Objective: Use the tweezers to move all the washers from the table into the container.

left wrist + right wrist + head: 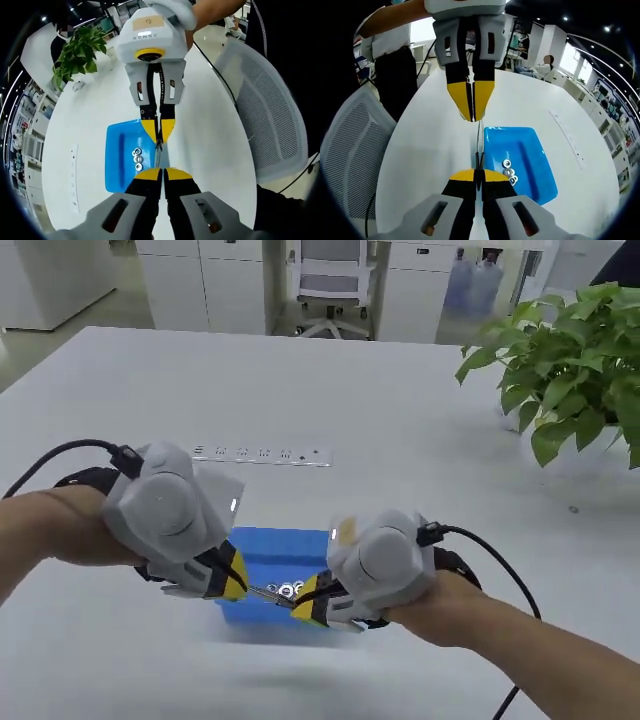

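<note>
Head view: the two grippers meet tip to tip over the near edge of the container point(280, 545) on the white table point(400, 420). The left gripper point(235, 585) comes in from the left and the right gripper point(303, 605) from the right, each with a black cable trailing from its grey housing. The tweezers point(268, 592) show here as a short metallic glint between the yellow tips.

The gripper views resolve this better. In the left gripper view the tweezers are a thin straight steel strip running from that gripper's own pads up into the facing pads. Both pairs of jaws are clenched on the tweezers, one at each end. The right gripper view shows the same line from the opposite end, with the container on its right.

Washers point(137, 159): three small bright metal rings, touching or nearly so, lie in a short row on the container floor near one edge and just beside the tweezers. In the head view they merge into one shiny speck.

Materials: the container is a shallow blue plastic tray, rectangular with rounded corners and a smooth, glossy floor. The jaws are black with yellow wedge-shaped pads. The tabletop is matte.

Surroundings: in the head view, a flush power strip point(262, 454) beyond the container, a leafy potted plant point(570, 360) at the far right and an office chair point(330, 280) past the table. The gripper views add a grey mesh chair back point(270, 110) beside the table.
</note>
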